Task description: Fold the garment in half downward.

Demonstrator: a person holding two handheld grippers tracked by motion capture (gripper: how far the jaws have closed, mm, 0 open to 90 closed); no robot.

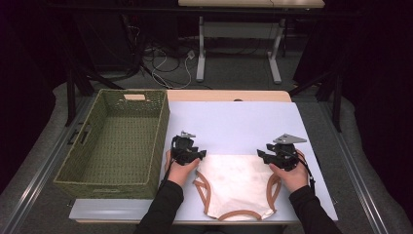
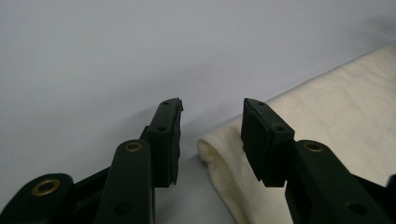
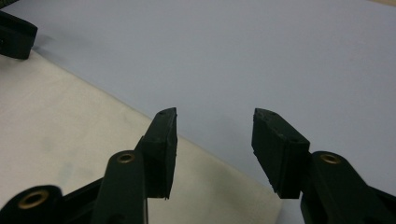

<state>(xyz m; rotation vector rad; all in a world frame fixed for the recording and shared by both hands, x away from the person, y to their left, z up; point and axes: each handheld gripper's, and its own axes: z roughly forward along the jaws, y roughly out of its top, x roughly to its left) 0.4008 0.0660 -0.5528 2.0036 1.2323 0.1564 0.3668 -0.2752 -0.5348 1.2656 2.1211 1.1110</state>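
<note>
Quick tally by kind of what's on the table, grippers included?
Cream bodysuit with brown trim: 1
Green woven basket: 1
Hand-held grippers: 2, left gripper and right gripper
Total: 4

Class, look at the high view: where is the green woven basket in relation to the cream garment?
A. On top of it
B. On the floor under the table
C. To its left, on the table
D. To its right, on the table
C: the green woven basket stands left of the cream garment, both on the table.
</note>
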